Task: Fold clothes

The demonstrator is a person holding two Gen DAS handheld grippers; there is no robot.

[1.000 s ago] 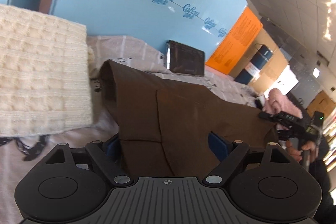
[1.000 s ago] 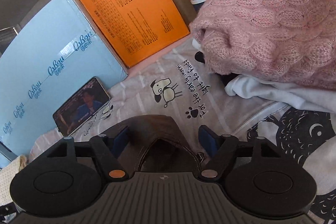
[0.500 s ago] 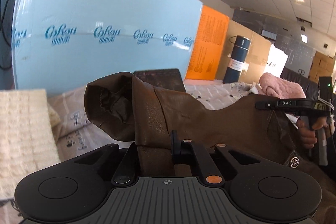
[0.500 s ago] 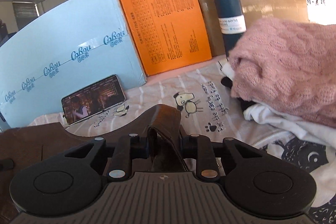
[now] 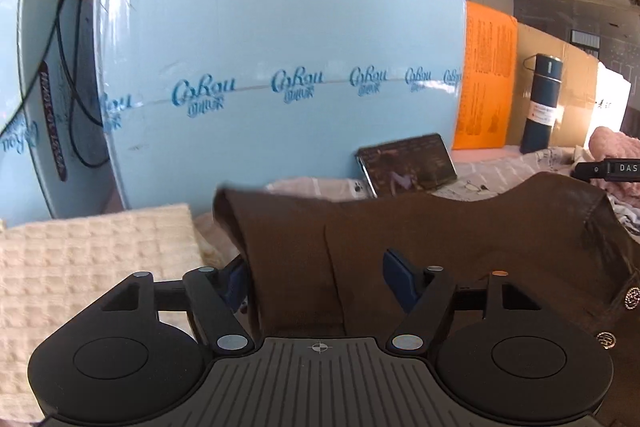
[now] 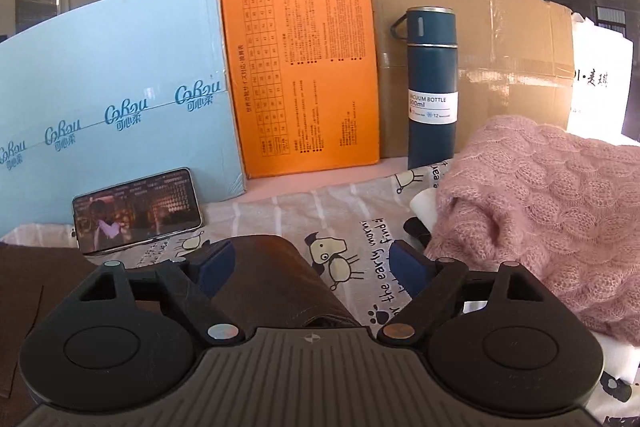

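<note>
Brown garment (image 5: 460, 239) is lying folded at six o'clock; my left gripper (image 5: 316, 277) and right gripper (image 6: 308, 267) are opening, releasing it. Pink sweater (image 6: 540, 195) at three o'clock is awaiting folding.

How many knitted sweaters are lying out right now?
2: a cream sweater left of the brown garment, a pink sweater on the right. Others may be hidden.

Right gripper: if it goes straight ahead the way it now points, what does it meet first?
Probably the brown garment lying between the opening jaws of the right gripper. Beyond it comes the printed sheet, then the orange box; depth is unclear.
</note>
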